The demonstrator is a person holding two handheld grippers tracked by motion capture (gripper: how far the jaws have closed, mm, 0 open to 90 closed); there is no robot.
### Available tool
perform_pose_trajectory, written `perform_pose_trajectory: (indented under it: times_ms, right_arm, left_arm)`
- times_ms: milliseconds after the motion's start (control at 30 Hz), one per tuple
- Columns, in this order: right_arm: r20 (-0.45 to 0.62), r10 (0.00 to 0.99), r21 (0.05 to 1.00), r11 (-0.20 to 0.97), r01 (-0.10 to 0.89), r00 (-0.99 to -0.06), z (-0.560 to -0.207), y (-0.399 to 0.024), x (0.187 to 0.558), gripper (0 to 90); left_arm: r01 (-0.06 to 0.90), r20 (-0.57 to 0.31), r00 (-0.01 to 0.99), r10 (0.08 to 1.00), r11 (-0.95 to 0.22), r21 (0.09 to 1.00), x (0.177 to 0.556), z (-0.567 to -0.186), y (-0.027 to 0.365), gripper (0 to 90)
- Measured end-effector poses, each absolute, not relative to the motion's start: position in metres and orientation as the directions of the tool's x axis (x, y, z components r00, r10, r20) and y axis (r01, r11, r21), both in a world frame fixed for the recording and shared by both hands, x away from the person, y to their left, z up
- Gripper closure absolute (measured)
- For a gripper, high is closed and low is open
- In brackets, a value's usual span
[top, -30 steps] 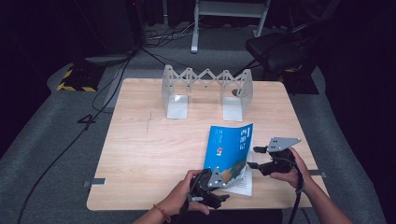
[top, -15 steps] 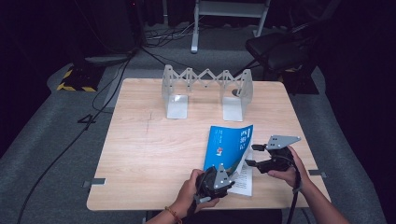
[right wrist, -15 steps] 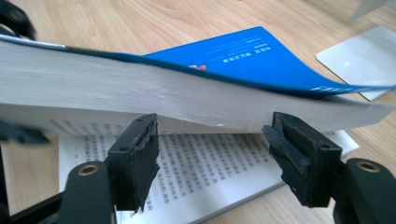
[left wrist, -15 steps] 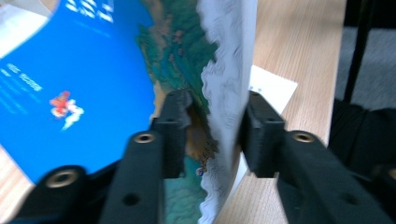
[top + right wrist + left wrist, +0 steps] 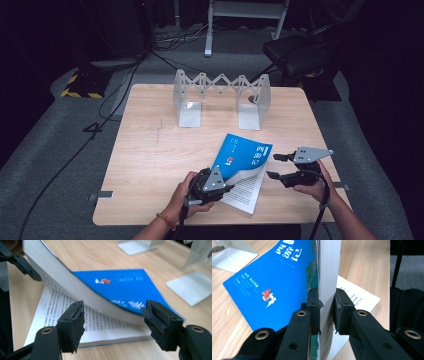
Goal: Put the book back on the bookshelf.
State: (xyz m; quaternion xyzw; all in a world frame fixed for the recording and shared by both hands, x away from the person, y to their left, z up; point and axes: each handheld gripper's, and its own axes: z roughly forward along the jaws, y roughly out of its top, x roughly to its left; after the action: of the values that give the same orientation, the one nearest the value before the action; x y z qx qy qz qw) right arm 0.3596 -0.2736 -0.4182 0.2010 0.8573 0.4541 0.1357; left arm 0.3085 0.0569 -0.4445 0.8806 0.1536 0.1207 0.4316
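One blue book point(image 5: 243, 159), cover and pages lifted, text page exposed.

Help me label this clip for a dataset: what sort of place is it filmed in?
Probably a recording studio or lab, not a home: a lone wooden table on grey carpet, dark surroundings, cables trailing across the floor, hazard-striped tape by the equipment behind.
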Motion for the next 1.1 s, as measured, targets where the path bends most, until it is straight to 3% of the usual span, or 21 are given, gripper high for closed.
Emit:
perform_pose_trajectory:
  times_ms: [167,533,600,633,800,900,967,1067,1100]
  right_arm:
    - [-0.069,0.426,0.844,0.506,0.175,-0.902,-0.413,-0.263,0.362,31.1]
    - [-0.078,0.217,0.790,0.609,0.073,-0.973,-0.431,-0.226,0.388,29.5]
    - [-0.081,0.204,0.785,0.616,0.064,-0.976,-0.433,-0.226,0.390,29.1]
    - [-0.132,0.187,0.751,0.660,0.026,-0.973,-0.440,-0.222,0.393,29.7]
    - [-0.148,0.218,0.734,0.678,0.041,-0.965,-0.451,-0.220,0.406,31.5]
    - [-0.199,0.206,0.727,0.687,-0.003,-0.958,-0.455,-0.219,0.406,37.9]
    - [-0.242,0.185,0.734,0.677,-0.054,-0.953,-0.455,-0.219,0.401,53.1]
    - [-0.261,0.182,0.728,0.682,-0.069,-0.948,-0.455,-0.217,0.398,56.1]
    - [-0.264,0.187,0.731,0.679,-0.070,-0.946,-0.455,-0.217,0.397,57.2]
  left_arm:
    - [0.176,0.072,0.921,0.383,-0.574,0.800,0.309,-0.445,0.072,77.0]
    - [0.197,0.056,0.908,0.416,-0.541,0.818,0.306,-0.446,0.099,76.7]
    - [0.202,0.051,0.905,0.421,-0.534,0.821,0.306,-0.446,0.104,76.6]
    - [0.203,0.051,0.904,0.423,-0.532,0.822,0.306,-0.446,0.107,76.5]
    - [0.208,0.050,0.901,0.430,-0.532,0.821,0.307,-0.447,0.117,76.2]
    - [0.214,0.043,0.900,0.433,-0.527,0.823,0.309,-0.448,0.122,75.8]
    - [0.220,0.033,0.903,0.428,-0.529,0.820,0.310,-0.448,0.124,75.0]
    - [0.237,0.026,0.899,0.436,-0.537,0.809,0.308,-0.449,0.124,71.7]
    - [0.254,0.023,0.895,0.445,-0.551,0.795,0.306,-0.450,0.122,64.8]
